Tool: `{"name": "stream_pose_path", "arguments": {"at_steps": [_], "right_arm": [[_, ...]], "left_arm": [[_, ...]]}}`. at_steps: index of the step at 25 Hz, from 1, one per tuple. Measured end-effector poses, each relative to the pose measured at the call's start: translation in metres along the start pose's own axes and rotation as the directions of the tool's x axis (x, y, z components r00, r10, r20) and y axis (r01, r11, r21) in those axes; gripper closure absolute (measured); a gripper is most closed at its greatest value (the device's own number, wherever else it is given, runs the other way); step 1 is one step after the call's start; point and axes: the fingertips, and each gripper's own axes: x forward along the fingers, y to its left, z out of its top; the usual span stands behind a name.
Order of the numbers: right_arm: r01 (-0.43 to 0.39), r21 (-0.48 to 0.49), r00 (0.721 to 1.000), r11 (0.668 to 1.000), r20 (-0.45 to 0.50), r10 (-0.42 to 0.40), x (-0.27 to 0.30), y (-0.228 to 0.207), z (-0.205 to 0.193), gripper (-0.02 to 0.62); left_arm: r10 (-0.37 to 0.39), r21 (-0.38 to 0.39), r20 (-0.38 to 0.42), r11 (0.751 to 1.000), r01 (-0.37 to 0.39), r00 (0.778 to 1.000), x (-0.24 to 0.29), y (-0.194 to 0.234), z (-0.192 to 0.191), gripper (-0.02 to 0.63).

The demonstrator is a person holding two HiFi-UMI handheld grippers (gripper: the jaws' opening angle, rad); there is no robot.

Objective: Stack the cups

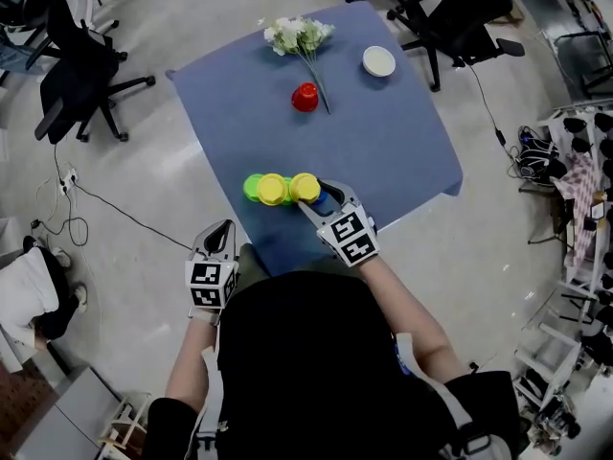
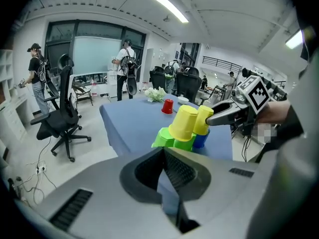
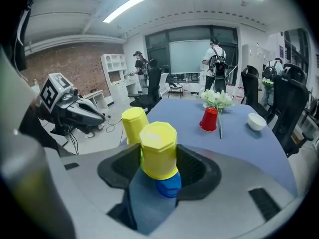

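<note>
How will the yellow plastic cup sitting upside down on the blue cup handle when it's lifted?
Probably light and fairly stiff: the yellow plastic cup looks hollow and moulded. Its smooth tapered sides might slip between the right tongs. Perched on the blue plastic cup, it could tip if pushed sideways.

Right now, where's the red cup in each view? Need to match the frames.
Head view: red cup upper centre on the blue table, just left of the stem of the white flowers.
Left gripper view: red cup small, near mid-frame, at the table's far end.
Right gripper view: red cup right of centre, up-right of the near yellow cup.
Shared landmark: those white flowers, right by the cup in all three.
</note>
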Motion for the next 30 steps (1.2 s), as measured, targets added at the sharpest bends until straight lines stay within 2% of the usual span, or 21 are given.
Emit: {"name": "stream_pose_path", "arguments": {"at_steps": [3,7,14,24,30], "right_arm": [[-0.004,-0.003,1.0,1.0,-0.005,0.004,0.002,0.003,0.001,0.356],[-0.023,0.031,1.0,0.999,0.007,0.023,0.0,0.005,0.006,0.311],[-0.051,0.108,0.999,0.993,-0.001,0.051,-0.019,-0.004,-0.008,0.308],[0.014,0.13,1.0,0.991,-0.021,-0.011,-0.034,-0.066,-0.023,0.308],[0.049,0.119,0.999,0.992,0.008,-0.05,-0.011,-0.111,-0.007,0.308]], "left_arm": [[-0.012,0.002,-0.013,1.0,0.012,1.0,0.0,0.0,-0.004,0.595],[-0.02,0.01,-0.022,1.0,0.02,1.0,0.002,-0.001,-0.007,0.595],[-0.004,0.008,-0.032,1.0,0.004,0.999,0.008,-0.001,-0.007,0.595],[0.047,-0.016,-0.052,0.999,-0.048,0.998,0.007,-0.007,-0.009,0.595],[0.098,-0.059,-0.035,0.993,-0.1,0.995,0.003,-0.011,-0.012,0.595]]}}
